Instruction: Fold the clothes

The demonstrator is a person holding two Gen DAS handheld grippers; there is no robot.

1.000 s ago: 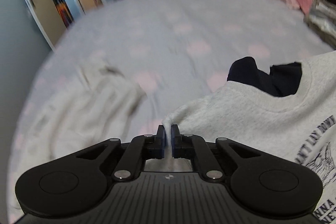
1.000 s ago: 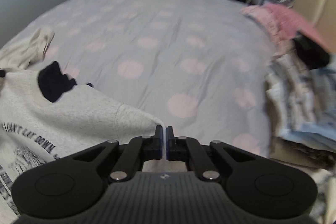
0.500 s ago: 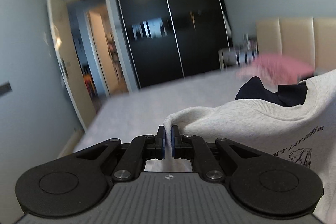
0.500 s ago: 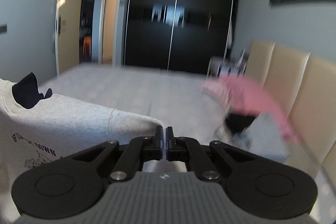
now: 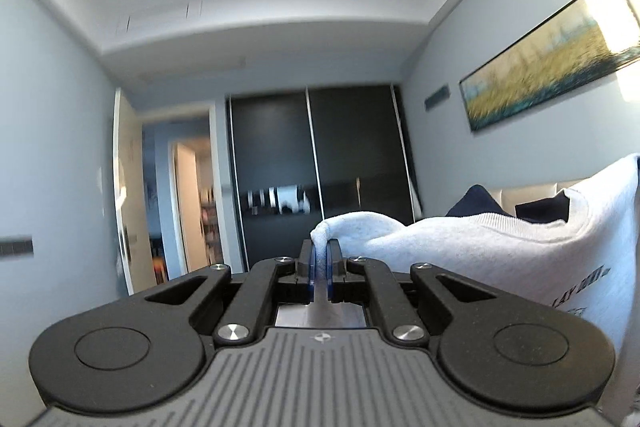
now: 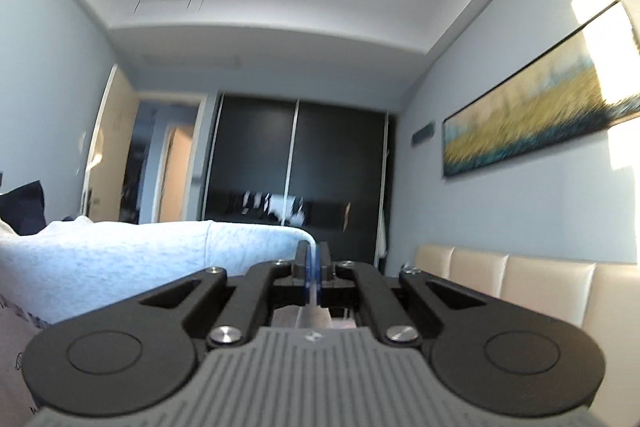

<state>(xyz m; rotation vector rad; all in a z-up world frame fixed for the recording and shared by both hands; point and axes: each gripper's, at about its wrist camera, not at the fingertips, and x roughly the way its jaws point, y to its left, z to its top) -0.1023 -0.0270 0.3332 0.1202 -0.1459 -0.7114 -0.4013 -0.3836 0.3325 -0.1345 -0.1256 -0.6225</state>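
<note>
Sweatshirt fabric, light grey and fleecy with dark printed lettering (image 5: 500,259), hangs in the air between the two tools, well above any surface. The left gripper (image 5: 319,259) has its blue-padded jaws pinching one shoulder fold of the grey sweatshirt (image 6: 120,251), and the right gripper (image 6: 313,259) has its jaws pressed together on the opposite shoulder edge. A dark navy inner lining (image 5: 476,203) shows at the garment's neck opening. Beyond the sweatshirt stands a black sliding-door wardrobe with pale vertical strips (image 5: 320,167), and left of the wardrobe an open doorway (image 5: 188,203) gives onto a lit corridor. Right of the wardrobe a long framed painting in yellow and teal (image 6: 540,119) hangs on the pale grey wall, above a beige padded headboard (image 6: 520,287). The raised cloth hides the lower part of the wardrobe in both views.
</note>
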